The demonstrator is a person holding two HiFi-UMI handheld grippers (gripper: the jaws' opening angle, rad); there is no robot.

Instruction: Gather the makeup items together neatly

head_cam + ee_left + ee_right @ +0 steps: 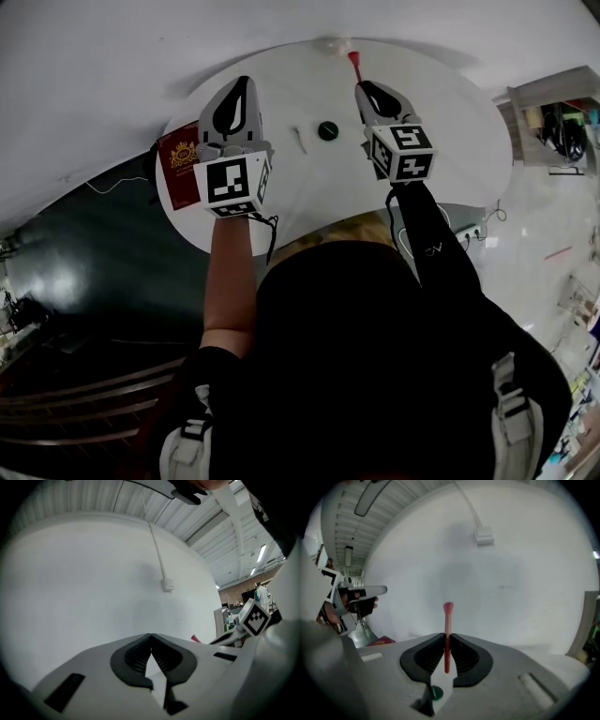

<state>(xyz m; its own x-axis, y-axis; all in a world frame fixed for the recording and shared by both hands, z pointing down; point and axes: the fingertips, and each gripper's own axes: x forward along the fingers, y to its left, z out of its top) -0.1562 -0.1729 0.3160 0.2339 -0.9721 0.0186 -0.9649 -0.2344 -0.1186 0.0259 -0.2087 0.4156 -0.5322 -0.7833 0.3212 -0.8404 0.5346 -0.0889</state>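
A thin red stick (447, 641) with a rounded pink tip is clamped between the jaws of the right hand-held gripper (446, 638). The ribbed pads press on its lower part and the tip rises clear above them. In the head view the stick (355, 64) juts from that hand-held gripper (362, 87) over the far part of the round white desk (450, 122). Near the desk's middle lies a small dark round piece (327, 130). In the right gripper view it shows green (436, 693) through the gap below the jaws. Just beside it, toward the desk's left side, lies a small white sliver (298, 139), too small to identify. A red booklet (178, 167) with a gold crest sits at the desk's left edge, partly covered by the left hand-held gripper (244, 86). A corner of it also shows in the right gripper view (382, 641). The left hand-held gripper (151, 637) hangs over the desk's left half, its jaw tips meeting and nothing between them. A pale lump (333, 44) rests at the desk's far rim, and what it is cannot be told. Beyond that rim stands a white wall with a small box (168, 584) fed by a cable from above, and the box (484, 535) is also visible past the stick. A bare forearm (228, 281) carries the left hand-held gripper and a dark sleeve (433, 246) the right, both reaching over the desk's near edge.
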